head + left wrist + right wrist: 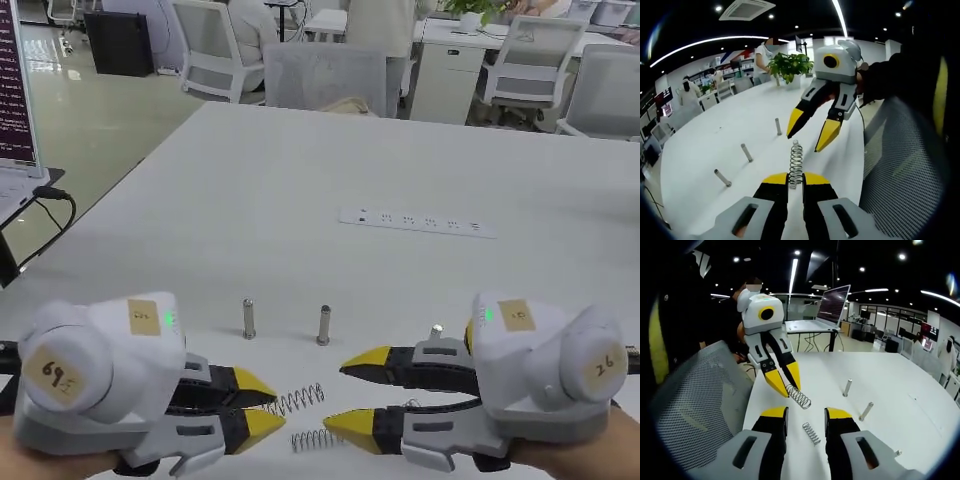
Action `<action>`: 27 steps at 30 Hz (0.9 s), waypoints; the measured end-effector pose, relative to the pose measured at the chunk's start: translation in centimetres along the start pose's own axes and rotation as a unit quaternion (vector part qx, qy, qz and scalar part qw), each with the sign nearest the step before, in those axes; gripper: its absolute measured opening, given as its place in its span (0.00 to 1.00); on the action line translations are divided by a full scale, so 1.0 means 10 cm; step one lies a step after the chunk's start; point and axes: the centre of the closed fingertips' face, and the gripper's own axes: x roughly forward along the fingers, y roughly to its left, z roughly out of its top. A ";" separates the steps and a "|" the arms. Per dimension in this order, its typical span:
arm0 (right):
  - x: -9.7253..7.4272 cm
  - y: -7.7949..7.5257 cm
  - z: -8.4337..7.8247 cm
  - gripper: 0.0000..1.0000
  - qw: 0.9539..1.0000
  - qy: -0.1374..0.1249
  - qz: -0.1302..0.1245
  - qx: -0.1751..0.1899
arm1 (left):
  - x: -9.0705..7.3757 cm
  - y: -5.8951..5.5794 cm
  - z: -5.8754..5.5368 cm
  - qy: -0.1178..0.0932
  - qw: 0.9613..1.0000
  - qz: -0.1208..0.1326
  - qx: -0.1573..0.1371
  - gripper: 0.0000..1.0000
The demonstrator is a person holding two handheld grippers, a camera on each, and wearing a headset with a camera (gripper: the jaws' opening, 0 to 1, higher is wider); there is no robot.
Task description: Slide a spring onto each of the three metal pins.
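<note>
Three short metal pins stand on the white table: one (249, 318), a second (324, 325), and a third (436, 330) partly behind my right gripper. They also line up in the left gripper view (778, 126), (747, 152), (723, 177). My left gripper (272, 404) (796, 180) is shut on one end of a spring (297, 400) (796, 162) (799, 396), which sticks out toward the right gripper. A second spring (315, 438) (811, 433) lies on the table in front of my right gripper (340, 395) (807, 413), whose jaws stand open and hold nothing.
A white power strip (415, 222) lies across the middle of the table (300, 180). A laptop (15, 100) and a black cable (45, 215) sit off the left edge. Office chairs (325, 75) stand along the far side. A mesh chair back (905, 165) is close behind the near edge.
</note>
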 end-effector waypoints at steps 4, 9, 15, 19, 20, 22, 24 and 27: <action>0.01 0.04 -0.01 0.24 1.000 0.000 0.010 0.002 | 0.00 -0.05 0.02 -0.004 1.000 -0.012 0.008 0.02; 0.02 0.09 0.01 0.19 1.000 -0.002 0.021 0.002 | 0.00 -0.10 0.03 -0.008 1.000 -0.022 0.015 0.02; 0.03 0.16 0.00 0.19 0.999 -0.001 0.034 0.005 | 0.00 -0.16 0.05 -0.013 0.999 -0.034 0.025 0.02; 0.04 0.19 0.00 0.17 0.999 0.000 0.042 0.005 | 0.00 -0.21 0.08 -0.020 0.998 -0.043 0.031 0.02; 0.04 0.19 0.00 0.17 0.999 0.000 0.043 0.005 | 0.00 -0.21 0.09 -0.020 0.998 -0.044 0.032 0.02; 0.04 0.22 0.00 0.16 0.999 0.000 0.047 0.006 | 0.00 -0.22 0.09 -0.020 0.998 -0.047 0.035 0.02; 0.05 0.23 -0.01 0.14 0.999 0.003 0.051 0.005 | 0.00 -0.23 0.09 -0.021 0.998 -0.048 0.036 0.02; 0.05 0.24 -0.02 0.13 0.999 0.004 0.053 0.005 | 0.00 -0.24 0.10 -0.023 0.998 -0.051 0.039 0.02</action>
